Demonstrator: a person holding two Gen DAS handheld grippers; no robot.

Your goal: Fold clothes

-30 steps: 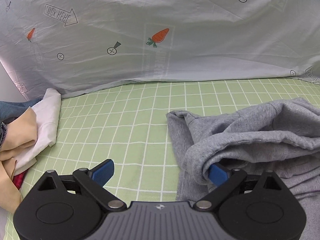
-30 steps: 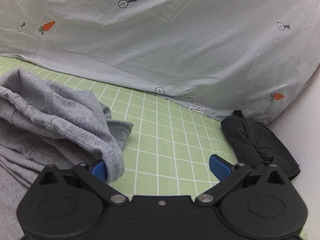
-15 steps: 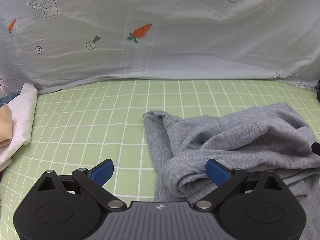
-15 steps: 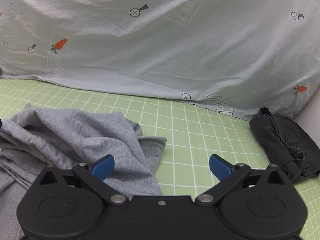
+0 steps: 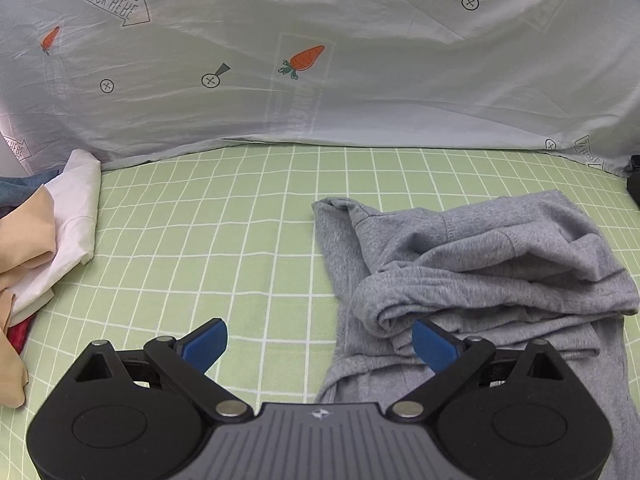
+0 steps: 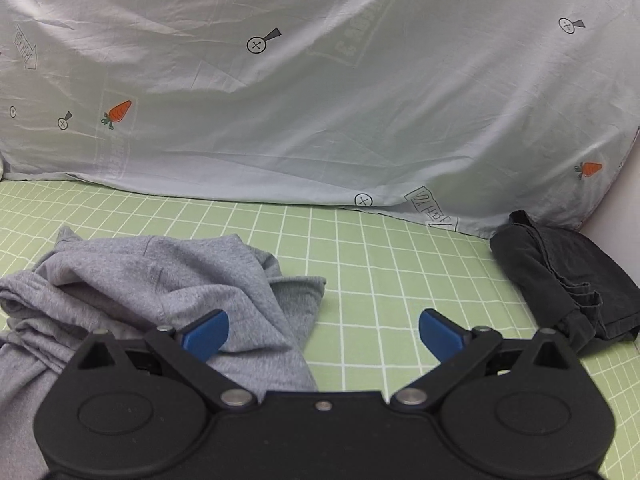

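Note:
A grey sweatshirt lies bunched in loose folds on the green checked sheet. In the left wrist view it fills the right half, and my left gripper is open just short of its near left edge, blue pads wide apart, holding nothing. The right wrist view has the same grey sweatshirt at the left. My right gripper is open too; its left pad hovers over the cloth's right edge and its right pad over bare sheet.
A pile of white, beige, blue and red clothes sits at the left edge. A folded dark garment lies at the far right. A pale carrot-print sheet hangs behind. Bare green sheet lies between the pile and the sweatshirt.
Both grippers have drawn back from the sweatshirt's folds, which lay against their pads a second ago. The cloth has dropped and now lies flatter on the sheet.

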